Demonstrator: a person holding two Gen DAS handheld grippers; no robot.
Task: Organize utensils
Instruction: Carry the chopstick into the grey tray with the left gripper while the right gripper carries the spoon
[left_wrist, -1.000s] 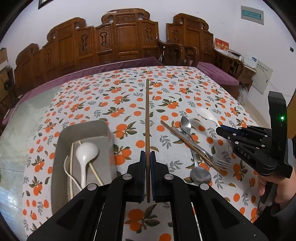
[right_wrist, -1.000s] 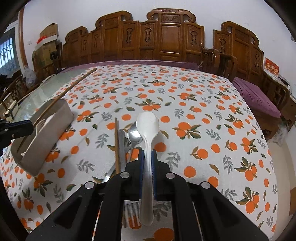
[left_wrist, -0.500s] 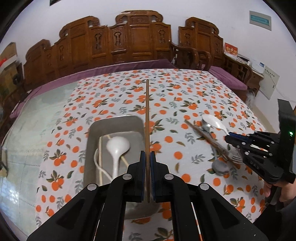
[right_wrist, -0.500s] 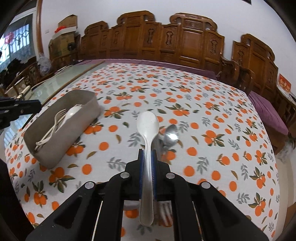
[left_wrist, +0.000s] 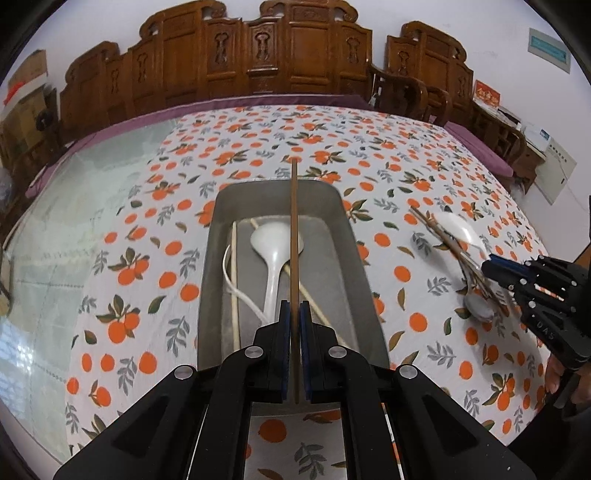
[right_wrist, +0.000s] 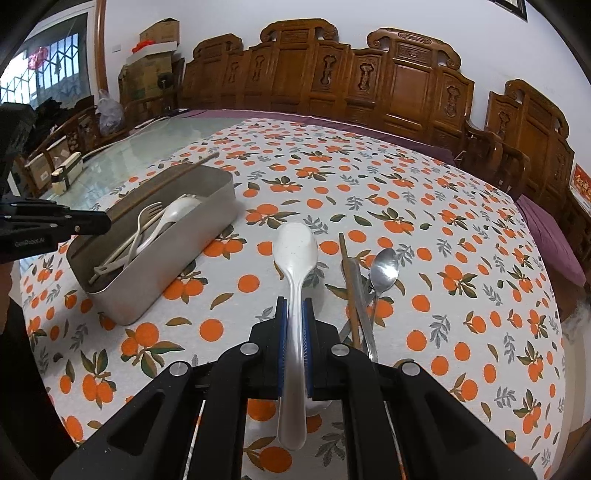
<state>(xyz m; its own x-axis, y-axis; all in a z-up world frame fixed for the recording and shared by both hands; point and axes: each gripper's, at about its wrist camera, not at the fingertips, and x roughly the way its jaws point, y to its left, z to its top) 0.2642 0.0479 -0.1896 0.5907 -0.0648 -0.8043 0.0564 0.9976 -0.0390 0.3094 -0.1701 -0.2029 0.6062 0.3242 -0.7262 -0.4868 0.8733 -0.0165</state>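
Chopstick fills the middle of our left wrist view, a dark brown one clamped between the closed blue pads of the left gripper and running straight up the frame above the grey metal tray. Its far tip reaches just past the tray's top rim. Inside the tray we see a white plastic spoon, bowl toward the top of the frame, two pale chopsticks and a pale fork lying along the left side.

In the right wrist view, the right gripper is shut on the handle of a second white spoon, whose bowl points up the frame, held over the orange-print tablecloth. The spoon's handle end sticks out below the pads toward the bottom of the frame. Just to the right of it, loose on the cloth, lie a brown chopstick, a steel spoon and other steel cutlery partly hidden behind the gripper body; we cannot tell exactly which pieces. The tray sits in the left half of this view, set at an angle, with the left gripper entering from the left edge and its chopstick crossing above the tray's far rim.

At the right edge of the left view we see the right gripper beside that loose pile. Carved wooden chairs line the top of both frames.
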